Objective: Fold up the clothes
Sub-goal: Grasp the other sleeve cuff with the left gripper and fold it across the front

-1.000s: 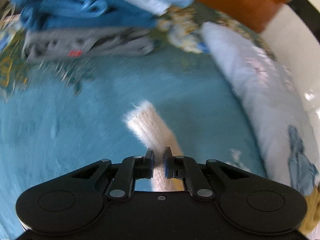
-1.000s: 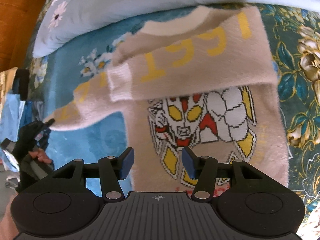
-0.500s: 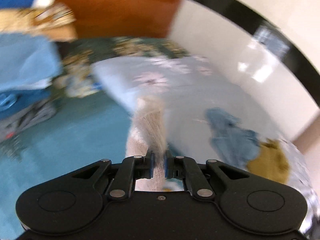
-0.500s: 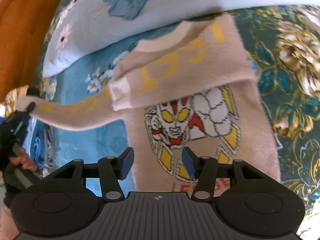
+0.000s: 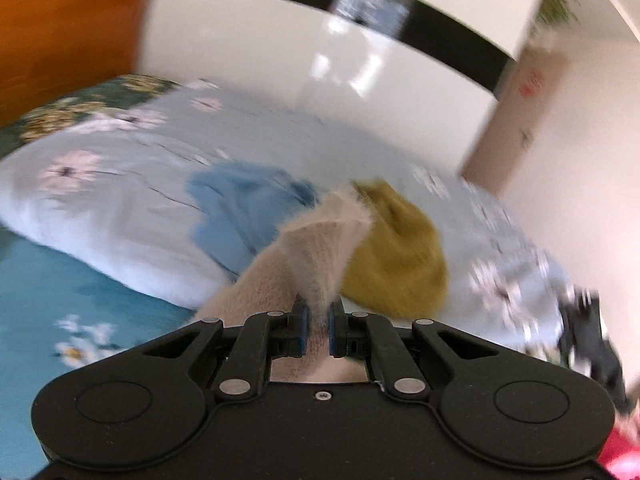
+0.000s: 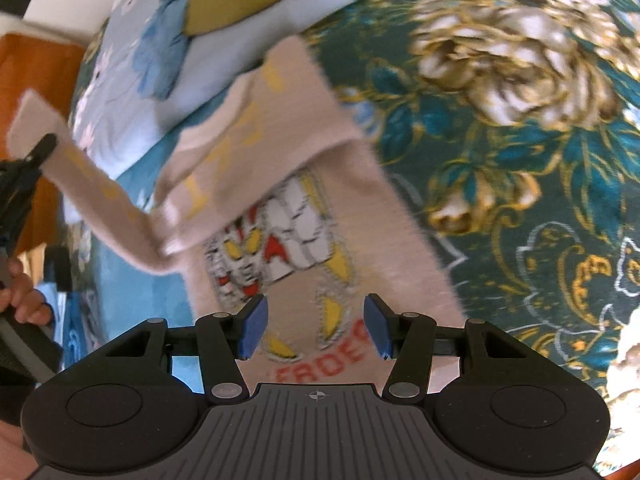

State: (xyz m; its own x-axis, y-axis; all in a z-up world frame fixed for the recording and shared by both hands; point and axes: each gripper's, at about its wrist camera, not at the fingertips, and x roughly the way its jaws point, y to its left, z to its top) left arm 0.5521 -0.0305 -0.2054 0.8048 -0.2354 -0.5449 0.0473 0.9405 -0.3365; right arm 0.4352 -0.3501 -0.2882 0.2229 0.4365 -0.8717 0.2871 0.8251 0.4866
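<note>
A fuzzy beige sweater [image 6: 352, 216] with a cartoon figure and yellow digits lies on the bed. One sleeve lies folded across its chest. The other sleeve [image 5: 304, 256] is lifted off the bed, and my left gripper [image 5: 317, 322] is shut on its cuff. In the right wrist view that sleeve [image 6: 92, 184] stretches up to the left, where a hand [image 6: 22, 296] holds the left gripper. My right gripper [image 6: 314, 326] hovers open above the sweater's lower front, with nothing between its fingers.
A pale floral pillow [image 5: 120, 184] lies behind the sweater, with a blue garment [image 5: 244, 208] and a mustard garment [image 5: 396, 256] on it. The bedspread [image 6: 500, 128] is teal with gold flowers. A white wall [image 5: 280, 52] and an orange headboard [image 5: 60, 36] stand beyond.
My left gripper has lifted the sleeve cuff and swung it from over the blue bedspread toward the pillow. The right gripper has shifted toward the sweater's hem, its jaws unchanged.
</note>
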